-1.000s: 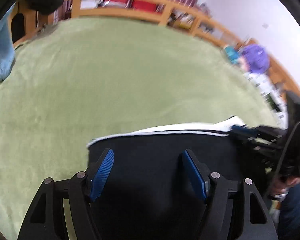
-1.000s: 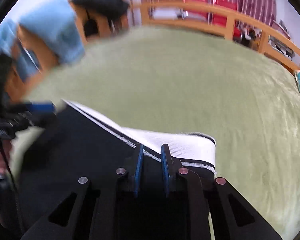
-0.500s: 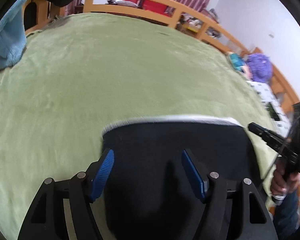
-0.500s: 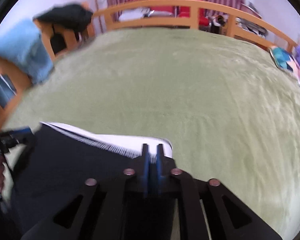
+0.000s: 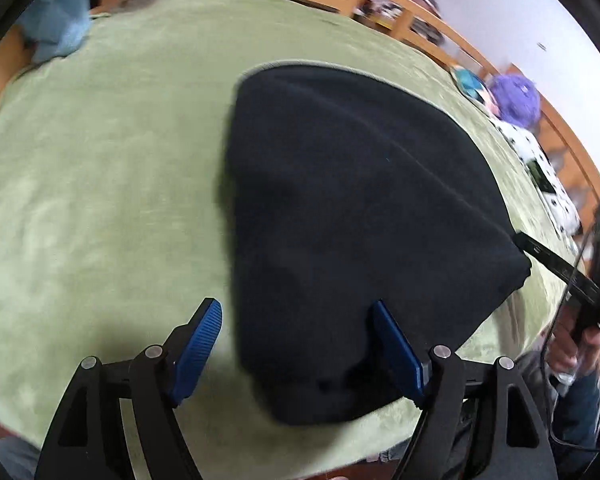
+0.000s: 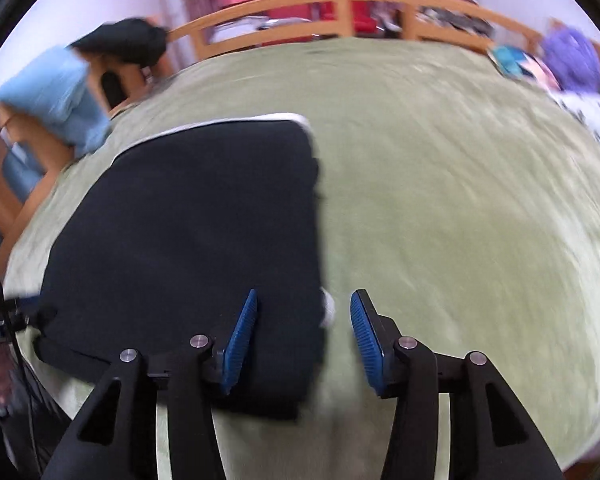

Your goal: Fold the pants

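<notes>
The black pants lie folded in a flat dark stack on the green bed cover. A thin white edge shows at the far side in the right wrist view. My left gripper is open and empty above the near left edge of the stack. My right gripper is open and empty over the near right corner of the stack. The right gripper also shows at the right edge of the left wrist view.
A wooden rail runs around the bed. Light blue cloth and a dark garment hang at the left. A purple plush and patterned items lie at the far right. Red curtains hang behind.
Both grippers have pulled back and up from the pants. The right gripper, shut on the fabric before, has let go and opened. The stack now lies flat with the white band mostly hidden.
</notes>
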Tool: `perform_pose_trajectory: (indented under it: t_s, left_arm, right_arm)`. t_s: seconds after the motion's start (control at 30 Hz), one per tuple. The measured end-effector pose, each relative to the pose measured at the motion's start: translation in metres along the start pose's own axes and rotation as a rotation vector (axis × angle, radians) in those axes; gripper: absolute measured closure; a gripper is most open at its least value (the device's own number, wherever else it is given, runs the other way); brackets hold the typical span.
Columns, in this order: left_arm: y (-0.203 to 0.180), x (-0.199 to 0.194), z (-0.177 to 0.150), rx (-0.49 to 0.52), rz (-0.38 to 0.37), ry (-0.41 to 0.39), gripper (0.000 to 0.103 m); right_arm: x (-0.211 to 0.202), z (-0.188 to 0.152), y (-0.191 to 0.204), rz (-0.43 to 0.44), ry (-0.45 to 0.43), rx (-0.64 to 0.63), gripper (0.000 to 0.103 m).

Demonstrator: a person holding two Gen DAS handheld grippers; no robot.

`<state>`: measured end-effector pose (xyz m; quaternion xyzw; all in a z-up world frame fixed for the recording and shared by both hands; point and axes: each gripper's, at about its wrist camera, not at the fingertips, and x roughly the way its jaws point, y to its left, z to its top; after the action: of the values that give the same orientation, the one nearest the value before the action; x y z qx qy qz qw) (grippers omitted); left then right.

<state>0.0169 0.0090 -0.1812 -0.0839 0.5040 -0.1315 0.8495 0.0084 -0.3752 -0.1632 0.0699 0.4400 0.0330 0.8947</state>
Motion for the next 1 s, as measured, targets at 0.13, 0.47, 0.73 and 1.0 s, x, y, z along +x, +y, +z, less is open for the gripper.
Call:
perform_pose_trajectory:
  t_s: [0.13, 0.47, 0.73, 1.0]
  left_arm:
    - [-0.014, -0.035, 0.0, 0.007, -0.002, -0.076, 0.028]
    - [-0.097, -0.122, -0.001, 0.1, 0.022, -0.256, 0.018]
    - [-0.14, -0.17, -0.014, 0.151, 0.081, -0.335, 0.005]
    - [-0.154, -0.176, -0.029, 0.138, 0.081, -0.347, 0.004]
  right_arm:
    - [-0.039, -0.001, 0.01, -0.045, -0.062, 0.003, 0.062]
    - [-0.126, 0.001, 0.049, -0.094, -0.153, 0.023, 0.043]
    - [-0.186, -0.009, 0.056, -0.124, -0.212, 0.006, 0.022]
    - [-0.207, -0.025, 0.053, -0.154, -0.25, 0.012, 0.001]
